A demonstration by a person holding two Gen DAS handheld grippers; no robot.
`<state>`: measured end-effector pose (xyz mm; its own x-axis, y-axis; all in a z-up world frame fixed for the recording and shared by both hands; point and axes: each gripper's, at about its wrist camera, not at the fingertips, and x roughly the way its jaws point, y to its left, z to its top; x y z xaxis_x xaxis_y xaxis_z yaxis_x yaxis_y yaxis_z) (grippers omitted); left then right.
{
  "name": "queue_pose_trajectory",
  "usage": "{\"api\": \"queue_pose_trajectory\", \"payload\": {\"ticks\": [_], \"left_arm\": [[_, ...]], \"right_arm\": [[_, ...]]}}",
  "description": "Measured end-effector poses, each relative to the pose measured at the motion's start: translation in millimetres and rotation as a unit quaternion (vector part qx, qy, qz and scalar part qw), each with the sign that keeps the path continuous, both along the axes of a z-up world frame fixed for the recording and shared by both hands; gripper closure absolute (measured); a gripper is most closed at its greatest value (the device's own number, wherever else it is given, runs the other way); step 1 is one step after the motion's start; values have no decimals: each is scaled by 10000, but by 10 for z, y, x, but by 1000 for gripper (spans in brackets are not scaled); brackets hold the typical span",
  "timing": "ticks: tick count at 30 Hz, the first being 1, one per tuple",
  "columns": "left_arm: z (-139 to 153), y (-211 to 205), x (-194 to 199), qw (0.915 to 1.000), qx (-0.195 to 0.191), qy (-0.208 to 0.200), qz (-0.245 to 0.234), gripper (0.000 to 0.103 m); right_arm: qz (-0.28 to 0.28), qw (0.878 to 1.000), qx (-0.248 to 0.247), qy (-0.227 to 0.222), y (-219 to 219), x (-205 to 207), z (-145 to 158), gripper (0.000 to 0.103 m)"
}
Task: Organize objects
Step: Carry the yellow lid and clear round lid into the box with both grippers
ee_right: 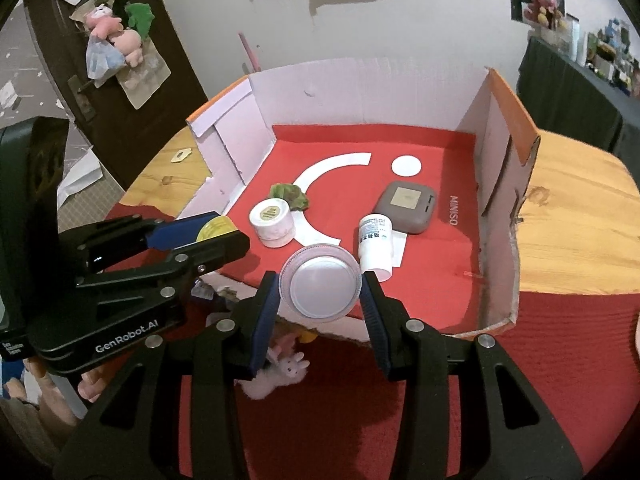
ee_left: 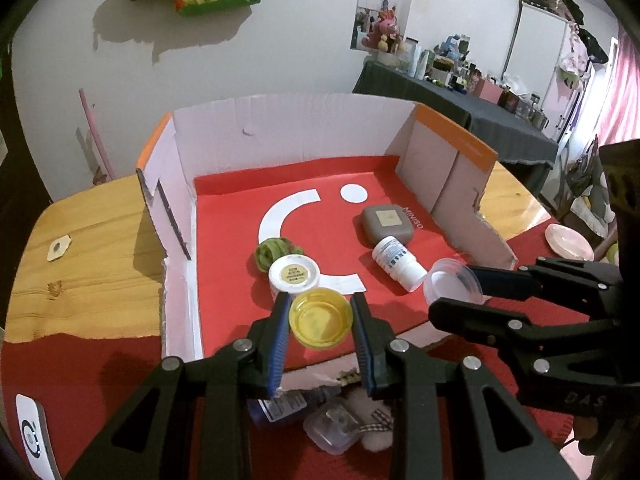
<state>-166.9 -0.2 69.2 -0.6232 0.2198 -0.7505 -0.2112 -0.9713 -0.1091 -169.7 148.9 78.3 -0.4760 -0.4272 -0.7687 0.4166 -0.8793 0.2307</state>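
The left tongs (ee_left: pixel 320 316) are clamped on a small round yellow plastic cap (ee_left: pixel 321 317), its hollow side facing the camera, the blue pads pressing its rim from either side so it cannot roll out. The right tongs (ee_right: pixel 319 282) are clamped the same way on a wider round clear plastic lid (ee_right: pixel 319 282), gripped across its ribbed edge. Both are held side by side just over the cut-down front wall of the open white cardboard box with a red floor (ee_left: pixel 280 132), which looks like the collecting place for the sorting.

Already lying in the box are 4 things: a short white round jar with a gold-labelled top (ee_left: pixel 293 277), a green crumpled scrunchie-like bundle (ee_left: pixel 269 253) touching it behind, a grey rounded-square case (ee_left: pixel 387 224), and a white pill bottle lying on its side (ee_left: pixel 398 263) against the case.

On the red cloth of the bench (ee_left: pixel 80 364), outside the box, a small pink plush toy (ee_right: pixel 280 374) and a clear plastic case (ee_left: pixel 334 426) seem yet to be sorted.
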Motion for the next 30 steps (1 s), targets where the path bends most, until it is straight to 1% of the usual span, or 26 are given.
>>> {"api": "queue_pose_trajectory", "payload": {"ticks": [3, 10, 22, 30], "left_arm": [[-45, -22, -49, 10000, 27, -91, 1, 72], [-148, -33, -124, 9997, -49, -224, -5, 72], [-257, -33, -204, 9993, -121, -357, -25, 72], [-322, -55, -270, 9989, -59, -460, 3, 72]], "right_arm": [[9, 10000, 18, -85, -19, -56, -47, 63], [47, 9998, 34, -201, -68, -148, -118, 63], [48, 9991, 97, -415, -93, -279, -235, 63], [127, 9986, 106, -499, -127, -312, -259, 63]]}}
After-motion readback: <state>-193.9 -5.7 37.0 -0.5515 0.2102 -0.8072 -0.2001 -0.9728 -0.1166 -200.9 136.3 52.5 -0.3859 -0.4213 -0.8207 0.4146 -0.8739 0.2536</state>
